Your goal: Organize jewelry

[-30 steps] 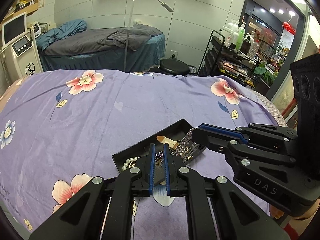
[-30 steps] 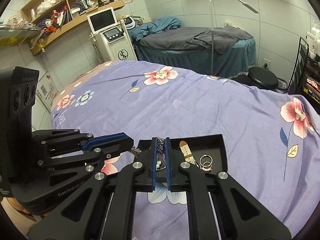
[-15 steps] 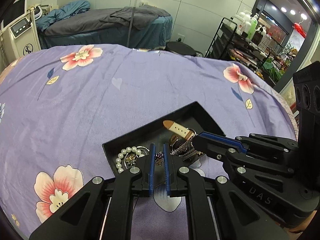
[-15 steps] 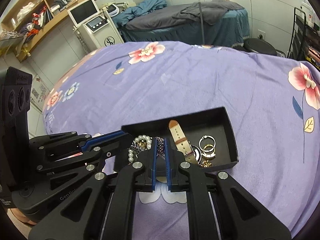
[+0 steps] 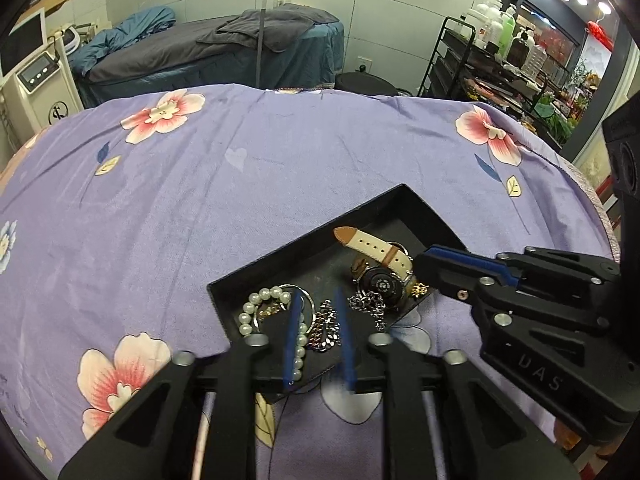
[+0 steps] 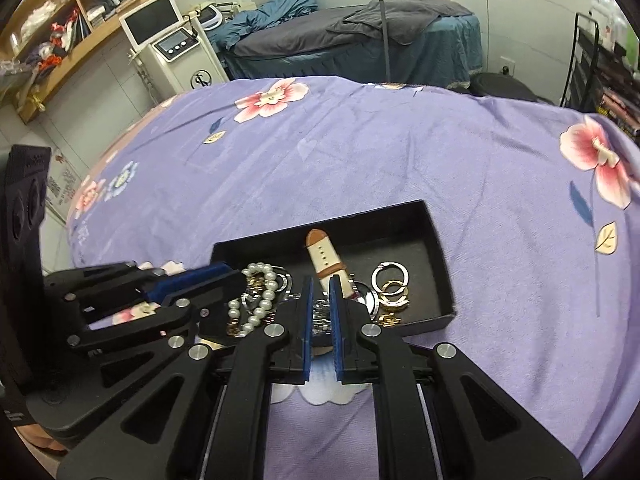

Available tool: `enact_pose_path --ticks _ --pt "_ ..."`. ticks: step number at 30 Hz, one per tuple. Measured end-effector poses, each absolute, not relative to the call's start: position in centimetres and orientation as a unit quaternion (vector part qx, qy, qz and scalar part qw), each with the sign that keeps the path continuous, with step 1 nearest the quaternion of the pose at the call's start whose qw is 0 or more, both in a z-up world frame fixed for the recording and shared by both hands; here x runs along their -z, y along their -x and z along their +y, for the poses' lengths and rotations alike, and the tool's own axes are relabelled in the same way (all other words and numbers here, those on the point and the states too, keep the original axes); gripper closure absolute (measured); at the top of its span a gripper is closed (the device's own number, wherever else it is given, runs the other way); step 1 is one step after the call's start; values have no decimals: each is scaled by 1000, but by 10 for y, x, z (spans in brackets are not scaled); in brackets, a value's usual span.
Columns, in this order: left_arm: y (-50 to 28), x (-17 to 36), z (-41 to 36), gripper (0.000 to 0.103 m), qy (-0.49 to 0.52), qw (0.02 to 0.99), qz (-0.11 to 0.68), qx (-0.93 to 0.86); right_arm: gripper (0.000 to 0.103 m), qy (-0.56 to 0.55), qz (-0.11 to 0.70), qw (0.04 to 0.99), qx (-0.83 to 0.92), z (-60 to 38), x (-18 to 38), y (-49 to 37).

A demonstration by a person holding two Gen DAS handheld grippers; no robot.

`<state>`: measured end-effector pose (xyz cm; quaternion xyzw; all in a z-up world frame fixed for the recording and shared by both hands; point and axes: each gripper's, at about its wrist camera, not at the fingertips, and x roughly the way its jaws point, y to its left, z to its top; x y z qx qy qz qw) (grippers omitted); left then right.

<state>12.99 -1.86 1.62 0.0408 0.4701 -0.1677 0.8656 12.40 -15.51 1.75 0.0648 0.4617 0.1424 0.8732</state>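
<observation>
A black tray (image 5: 304, 248) sits on a purple flowered bedspread (image 5: 240, 168), and all the jewelry lies inside it. In the left wrist view the left gripper (image 5: 318, 322) hangs over the tray's near edge with its blue fingers (image 5: 291, 332) spread apart and nothing between them but air; a coiled silver chain (image 5: 326, 328) lies on the tray floor in the gap below. A pearl bracelet (image 5: 256, 312) curls at about nine o'clock from the chain, partly crossed by the left finger. At two o'clock from the chain lies a watch (image 5: 380, 264), its cream strap with a tan tip pointing toward eleven o'clock and its dark round case face down. A thinner chain (image 5: 370, 304) trails just beside the case.

The right gripper (image 6: 320, 296) shows in its own view with the fingers parted by a narrow gap, over the tray's near side. Some silver links sit low in that gap, but the view is too crowded there to say whether the pads touch them, so I cannot tell if it is grasping or released. At three o'clock from it lie hoop earrings (image 6: 390, 284), silver and gold, resting together on the tray floor. The watch strap (image 6: 324, 254) points to twelve o'clock just beyond the fingertips. The pearls (image 6: 256, 296) lie at nine o'clock, beside the tip of the left gripper.
</observation>
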Motion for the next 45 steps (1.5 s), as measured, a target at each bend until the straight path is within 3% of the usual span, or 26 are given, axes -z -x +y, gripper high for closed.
enact_pose_path --ticks 1,3,5,8,10,24,45 --pt "-128 -18 -17 53 -43 870 465 159 85 -59 461 875 -136 -156 -18 -123" --pt "-124 -23 -10 40 -43 880 452 140 61 -49 455 881 -116 -160 -20 -118" --pt "-120 -27 -1 20 -37 885 446 127 44 -52 449 887 -98 -169 -21 -112" --pt "-111 -29 13 16 -23 889 444 113 41 -72 451 885 -89 -182 -21 -106" --pt "-106 -27 19 12 -19 885 453 107 33 -72 458 883 -78 -188 -20 -103" --pt "-72 -2 25 8 -87 859 501 56 23 3 496 866 -65 -177 -7 -76" --pt "-75 1 15 7 -109 853 507 48 22 58 505 859 -64 -156 -7 -78"
